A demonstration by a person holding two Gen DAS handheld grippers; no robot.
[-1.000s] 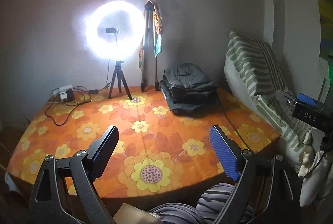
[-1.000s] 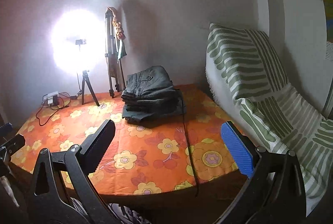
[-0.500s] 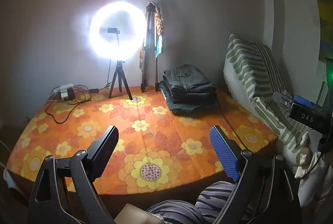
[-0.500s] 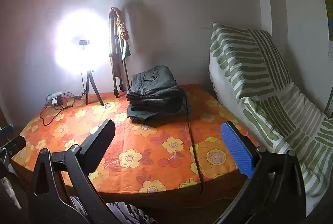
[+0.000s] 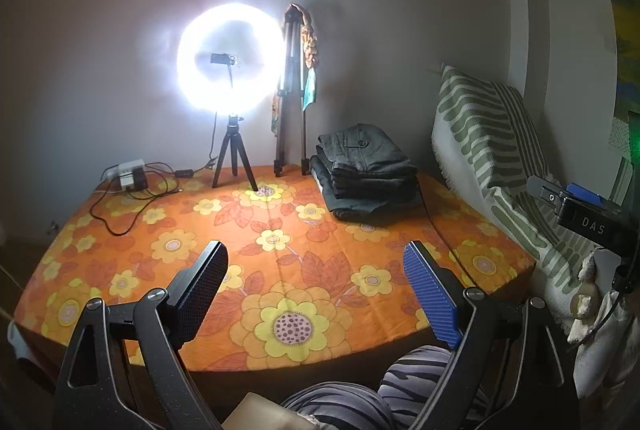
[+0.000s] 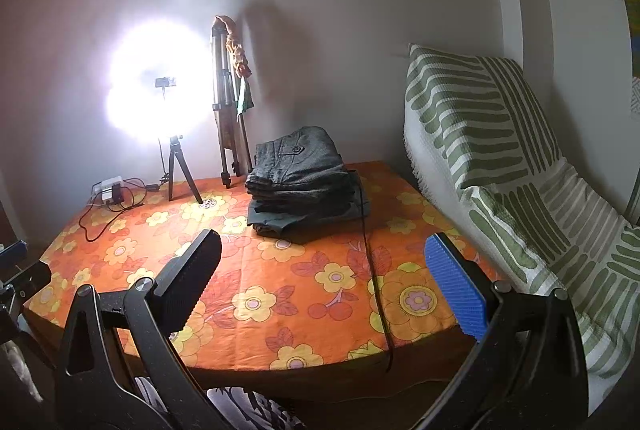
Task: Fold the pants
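A stack of folded dark grey pants point(image 5: 366, 170) sits at the far right of the table with the orange flowered cloth point(image 5: 168, 242); it also shows in the right wrist view point(image 6: 302, 176). My left gripper point(image 5: 316, 294) is open and empty, held back at the table's near edge. My right gripper point(image 6: 324, 282) is open and empty, also at the near edge, well short of the stack. The right gripper's body point(image 5: 588, 220) shows at the right of the left wrist view.
A lit ring light on a small tripod point(image 5: 230, 70) and a folded tripod point(image 5: 294, 90) stand at the back wall. A power strip with cables point(image 5: 128, 176) lies back left. A black cable point(image 6: 372, 270) runs over the table's front. A green-striped cushion point(image 6: 500, 150) leans at right.
Both grippers have drawn back and risen slightly from the table, so the table and pants look a little farther. Both stayed open and empty.
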